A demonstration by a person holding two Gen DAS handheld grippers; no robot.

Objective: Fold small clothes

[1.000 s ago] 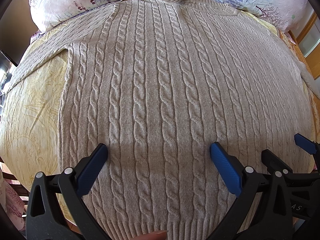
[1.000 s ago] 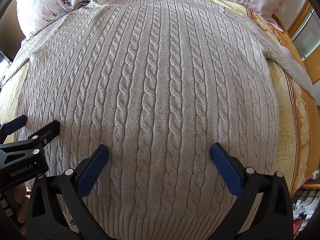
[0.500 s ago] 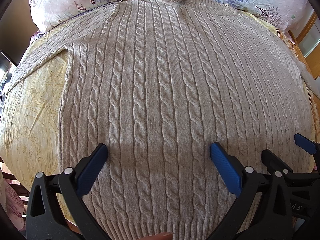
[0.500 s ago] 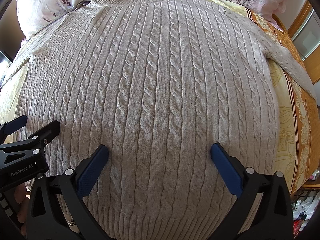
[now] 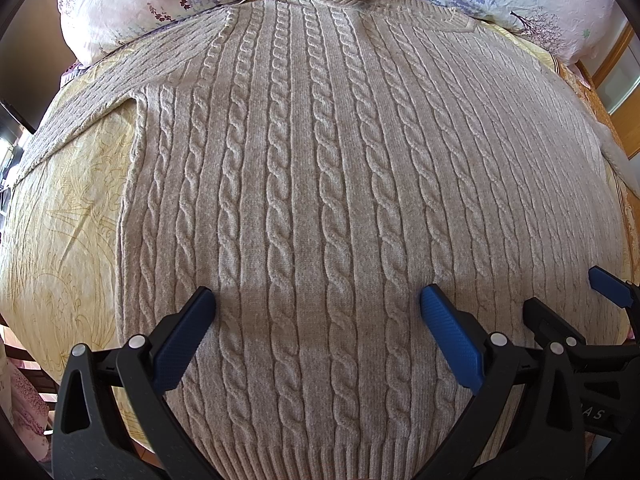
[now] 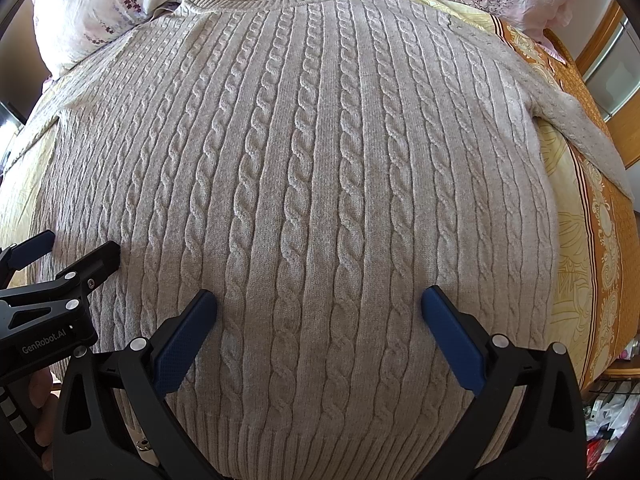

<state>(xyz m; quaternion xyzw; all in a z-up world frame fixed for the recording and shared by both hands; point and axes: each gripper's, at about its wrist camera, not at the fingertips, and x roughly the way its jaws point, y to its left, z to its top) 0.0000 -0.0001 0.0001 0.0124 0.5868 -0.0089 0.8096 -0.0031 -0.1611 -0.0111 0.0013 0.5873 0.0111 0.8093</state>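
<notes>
Beige cable-knit sweater (image 5: 320, 200) lies flat, front up, on the yellow bedspread (image 5: 60, 220), collar toward the floral pillows (image 5: 140, 4). Left gripper (image 5: 318, 312) and right gripper (image 6: 320, 312) hover spread wide above its hem.

Your bed (image 5: 60, 220) wears a pale yellow sheet with a leafy print, turning to an orange patterned border (image 6: 604, 240) on your right. The beige cable-knit sweater (image 5: 320, 200) lies flat on it, sleeves spread (collar towards the headboard end), its neckline touching two floral pillows (image 5: 152, 0).
</notes>
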